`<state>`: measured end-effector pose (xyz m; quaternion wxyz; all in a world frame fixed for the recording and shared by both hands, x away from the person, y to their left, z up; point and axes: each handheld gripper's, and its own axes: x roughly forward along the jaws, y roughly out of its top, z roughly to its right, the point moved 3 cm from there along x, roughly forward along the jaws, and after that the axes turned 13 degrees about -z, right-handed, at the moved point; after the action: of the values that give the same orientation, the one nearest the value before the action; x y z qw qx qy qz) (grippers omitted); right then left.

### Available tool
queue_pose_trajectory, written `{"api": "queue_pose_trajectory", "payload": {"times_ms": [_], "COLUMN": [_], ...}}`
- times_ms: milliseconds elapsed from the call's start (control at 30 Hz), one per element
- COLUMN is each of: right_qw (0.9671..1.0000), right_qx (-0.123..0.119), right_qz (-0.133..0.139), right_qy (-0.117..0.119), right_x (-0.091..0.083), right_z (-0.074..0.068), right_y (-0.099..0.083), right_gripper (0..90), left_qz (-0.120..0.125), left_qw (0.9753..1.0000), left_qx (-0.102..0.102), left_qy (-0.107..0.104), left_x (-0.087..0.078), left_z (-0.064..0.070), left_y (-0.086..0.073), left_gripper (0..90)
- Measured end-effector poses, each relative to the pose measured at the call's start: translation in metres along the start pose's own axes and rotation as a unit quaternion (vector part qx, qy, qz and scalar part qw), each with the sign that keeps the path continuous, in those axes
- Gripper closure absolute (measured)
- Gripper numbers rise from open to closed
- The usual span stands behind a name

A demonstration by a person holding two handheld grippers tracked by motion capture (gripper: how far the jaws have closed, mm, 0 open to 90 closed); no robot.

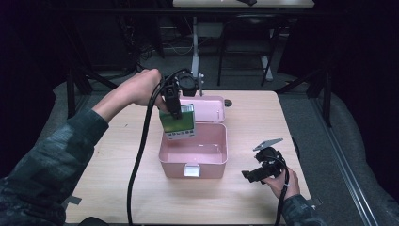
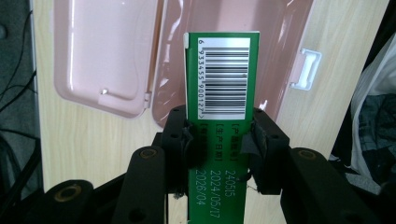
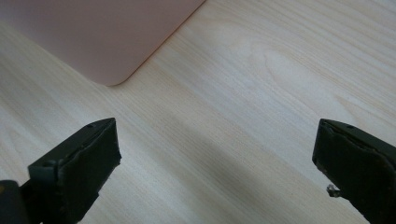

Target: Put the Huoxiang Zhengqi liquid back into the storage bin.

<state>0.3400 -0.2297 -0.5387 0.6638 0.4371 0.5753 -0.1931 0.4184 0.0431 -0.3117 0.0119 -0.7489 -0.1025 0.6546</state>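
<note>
Green carton [image 1: 178,123] held in the air above the open pink box [image 1: 194,162], over its left rear part; barcode face toward the left gripper's camera (printed dates legible below the code). Left gripper [image 2: 219,135] clamped on the carton's two narrow sides, jaws pressed tight. Box lid [image 1: 209,109] lies flat open behind the box, white latch [image 1: 192,170] on the front wall. Right gripper [image 1: 258,173] sits low over the wooden table [image 1: 263,122], right of the box, jaws spread wide with nothing between them.
</note>
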Motion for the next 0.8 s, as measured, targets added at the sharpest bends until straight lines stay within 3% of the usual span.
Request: {"api": "queue_pose_trajectory", "payload": {"times_ms": [133,500,700,800], "right_qw": [1.0000,1.0000,1.0000,1.0000], "right_qx": [-0.001,-0.002,-0.002,-0.002], "right_qz": [-0.001,-0.004,-0.002,-0.002], "right_qy": [0.001,0.000,-0.001,0.000], "right_x": [0.000,0.000,0.000,0.001], "right_z": [0.000,0.001,0.000,0.000], "right_y": [0.000,0.000,0.000,0.000], "right_gripper": [0.1,0.2,0.3,0.3], "left_qz": [-0.004,-0.003,-0.004,-0.005], "left_qw": [0.9999,0.9997,0.9991,0.9992], "left_qx": [0.006,0.018,0.021,0.022], "left_qy": [-0.014,-0.018,-0.036,-0.034], "left_x": [0.009,0.032,0.045,0.052], "left_z": [0.002,0.014,0.019,0.021], "left_y": [0.004,0.007,0.007,0.008], "left_gripper": [63.8,63.8,63.7,63.7]}}
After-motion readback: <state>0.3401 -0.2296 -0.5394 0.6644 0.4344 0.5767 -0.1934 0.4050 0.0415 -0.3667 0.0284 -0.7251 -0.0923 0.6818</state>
